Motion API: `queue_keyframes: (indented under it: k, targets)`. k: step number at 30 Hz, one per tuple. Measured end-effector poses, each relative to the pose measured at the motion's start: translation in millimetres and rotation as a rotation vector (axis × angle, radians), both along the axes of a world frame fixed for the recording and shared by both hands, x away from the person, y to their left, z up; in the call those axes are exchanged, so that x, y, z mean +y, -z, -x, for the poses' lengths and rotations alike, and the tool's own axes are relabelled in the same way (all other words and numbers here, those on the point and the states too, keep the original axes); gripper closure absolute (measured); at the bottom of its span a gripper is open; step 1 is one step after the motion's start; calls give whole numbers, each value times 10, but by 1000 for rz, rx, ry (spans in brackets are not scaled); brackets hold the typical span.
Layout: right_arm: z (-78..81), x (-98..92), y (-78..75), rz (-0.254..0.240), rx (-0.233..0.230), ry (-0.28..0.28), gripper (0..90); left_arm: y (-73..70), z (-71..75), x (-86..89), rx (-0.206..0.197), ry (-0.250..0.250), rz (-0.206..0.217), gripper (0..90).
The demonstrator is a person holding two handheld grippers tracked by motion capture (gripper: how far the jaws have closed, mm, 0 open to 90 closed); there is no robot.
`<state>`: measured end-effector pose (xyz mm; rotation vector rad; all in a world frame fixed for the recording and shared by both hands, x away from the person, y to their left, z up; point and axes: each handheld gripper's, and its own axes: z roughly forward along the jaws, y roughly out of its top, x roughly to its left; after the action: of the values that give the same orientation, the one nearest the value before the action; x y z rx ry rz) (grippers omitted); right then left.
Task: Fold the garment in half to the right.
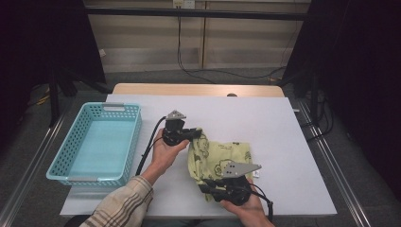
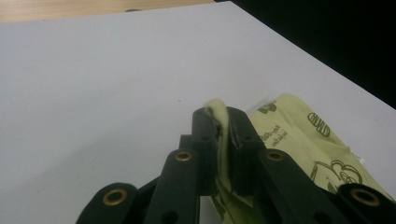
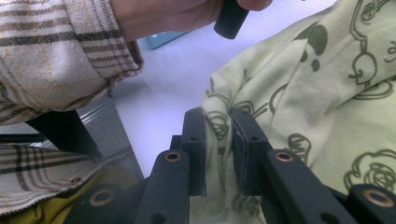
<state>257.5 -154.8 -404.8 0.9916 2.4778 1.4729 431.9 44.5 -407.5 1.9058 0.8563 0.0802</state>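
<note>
both grippers clamp the cloth, which lies near the desk's front edge, right of the basket. left gripper jaws pinch its far corner, right gripper jaws its near edge. judgement: keep both pinches firm, lift together, hold the fabric taut so the fold lands square, no slack dragging.
</note>
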Motion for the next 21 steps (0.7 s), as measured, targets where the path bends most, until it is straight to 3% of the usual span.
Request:
queue_keyframes:
  k: [7, 21]
  targets:
    - [33, -76, 16, 1, 6, 11, 773, 1, 0, -133, 8, 12, 18, 834]
    - [47, -264, 45, 7, 18, 39, 772, 75, -30, -303, 16, 14, -7, 834]
